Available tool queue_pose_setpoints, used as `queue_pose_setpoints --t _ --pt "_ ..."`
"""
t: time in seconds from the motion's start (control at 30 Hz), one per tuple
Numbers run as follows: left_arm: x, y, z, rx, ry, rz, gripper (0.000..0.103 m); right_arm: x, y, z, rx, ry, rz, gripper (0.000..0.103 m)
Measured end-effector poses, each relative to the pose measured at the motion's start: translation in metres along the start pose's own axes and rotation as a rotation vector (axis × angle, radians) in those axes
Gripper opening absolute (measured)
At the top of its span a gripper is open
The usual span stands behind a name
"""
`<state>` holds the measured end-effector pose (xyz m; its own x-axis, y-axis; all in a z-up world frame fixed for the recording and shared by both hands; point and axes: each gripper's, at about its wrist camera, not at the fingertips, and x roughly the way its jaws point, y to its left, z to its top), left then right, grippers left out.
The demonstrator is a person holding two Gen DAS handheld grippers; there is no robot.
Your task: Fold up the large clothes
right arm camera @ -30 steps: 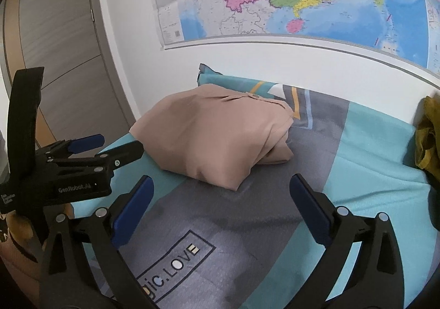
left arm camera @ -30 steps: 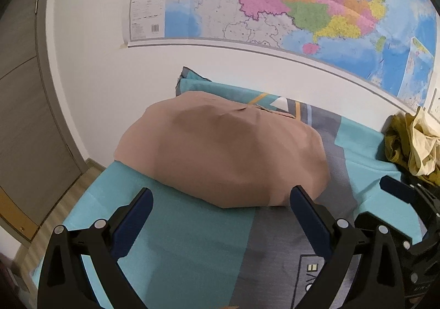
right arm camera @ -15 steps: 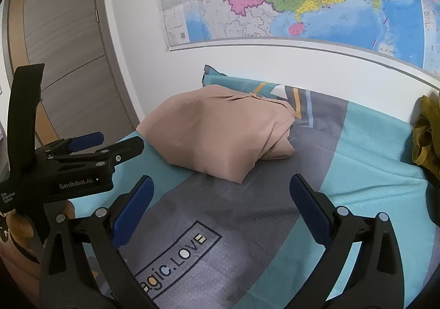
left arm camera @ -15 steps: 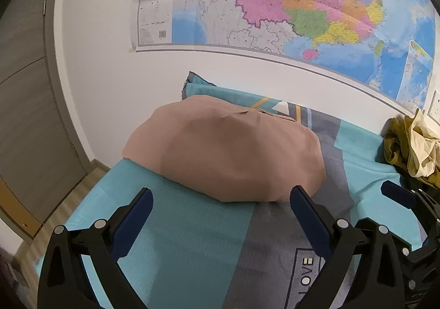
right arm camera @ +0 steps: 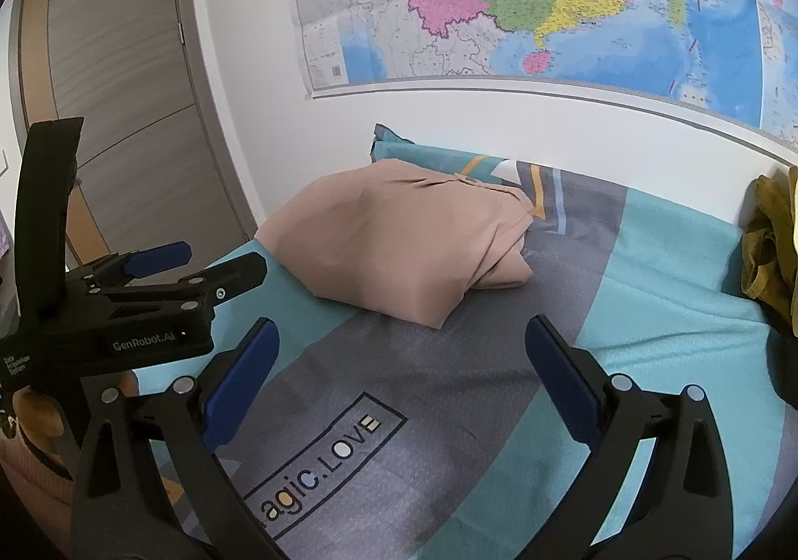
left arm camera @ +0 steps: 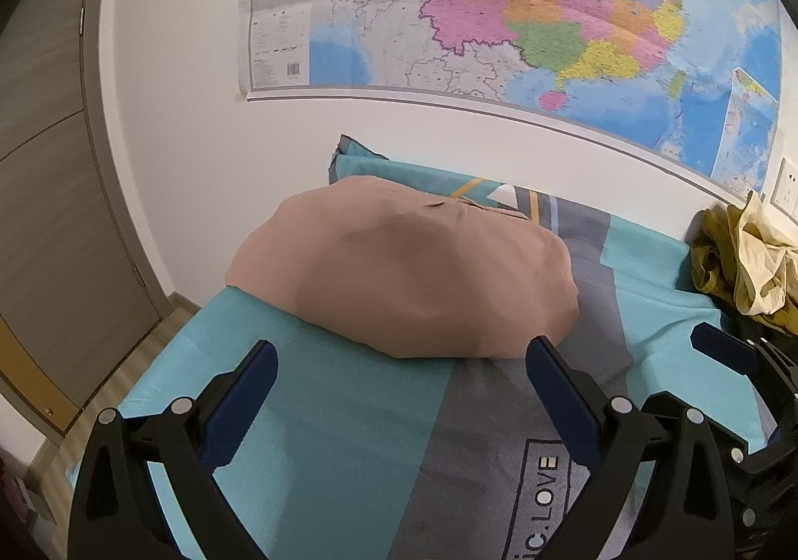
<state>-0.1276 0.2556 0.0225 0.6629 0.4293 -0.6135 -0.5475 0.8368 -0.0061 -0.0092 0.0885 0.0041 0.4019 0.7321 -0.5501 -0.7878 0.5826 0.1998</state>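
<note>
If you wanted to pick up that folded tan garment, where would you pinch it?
Probably at the near corner of the tan garment, where the folded layers taper to a point on the bedspread facing the open right gripper. Come in low from the front. The right side shows stacked loose edges, and the rounded top offers no fold to pinch.

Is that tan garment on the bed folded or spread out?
Folded: the tan fabric garment sits as a compact bundle with stacked layers along its right edge, on the teal and grey bedsheet.
</note>
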Motion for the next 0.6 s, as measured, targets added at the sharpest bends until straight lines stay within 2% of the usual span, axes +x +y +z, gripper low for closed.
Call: queue_pose_setpoints --t 0.6 --pt "-0.007 -0.012 -0.003 0.019 -0.004 0.007 0.096 -0.008 -0.004 -0.004 0.021 -0.016 0.006 0.097"
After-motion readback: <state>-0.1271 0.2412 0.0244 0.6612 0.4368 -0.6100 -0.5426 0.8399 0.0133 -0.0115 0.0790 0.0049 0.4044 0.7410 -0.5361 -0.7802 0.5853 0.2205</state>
